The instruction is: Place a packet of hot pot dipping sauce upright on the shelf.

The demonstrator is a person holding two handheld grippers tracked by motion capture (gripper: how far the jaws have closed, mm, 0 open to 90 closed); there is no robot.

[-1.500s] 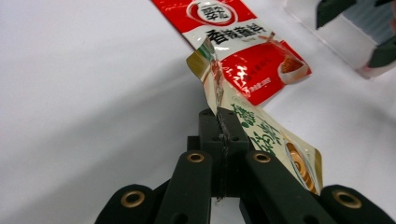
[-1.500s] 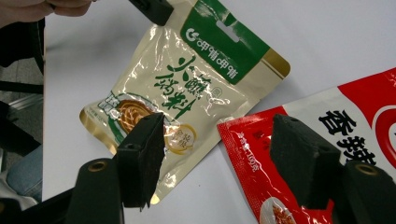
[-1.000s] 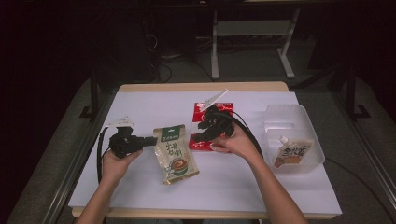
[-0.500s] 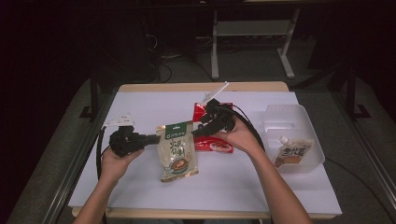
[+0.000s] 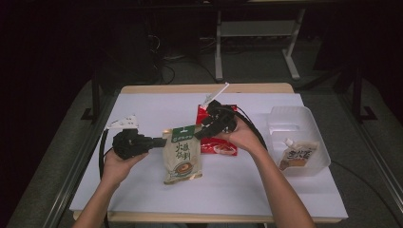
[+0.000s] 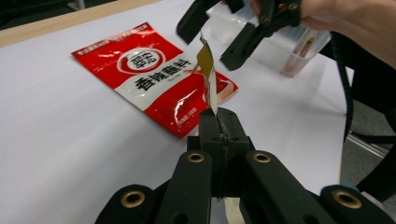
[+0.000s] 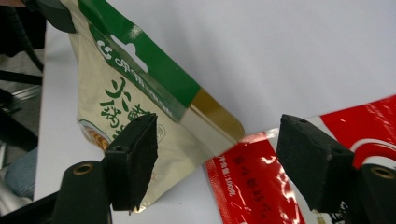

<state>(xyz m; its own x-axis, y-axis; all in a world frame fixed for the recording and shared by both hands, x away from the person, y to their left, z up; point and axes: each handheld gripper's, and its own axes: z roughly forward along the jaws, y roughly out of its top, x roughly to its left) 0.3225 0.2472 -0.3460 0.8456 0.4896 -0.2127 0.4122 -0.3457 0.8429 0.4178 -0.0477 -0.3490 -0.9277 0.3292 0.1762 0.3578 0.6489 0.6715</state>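
White bench [image 5: 142,199] under dark surroundings: the left tongs [image 5: 154,141] are clenched on the edge of the beige pouch [image 5: 182,154], lifting it so its far corner sits between the right tongs [image 5: 203,131], whose jaws stand released around it, likely for a handover.

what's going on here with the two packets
A person is working at a white table with a tool in each hand. The left tool is shut on the edge of a beige and green packet, holding it up. The right tool, jaws open, is at the packet's top corner. A red packet lies flat, and a small pouch sits in a clear bin.
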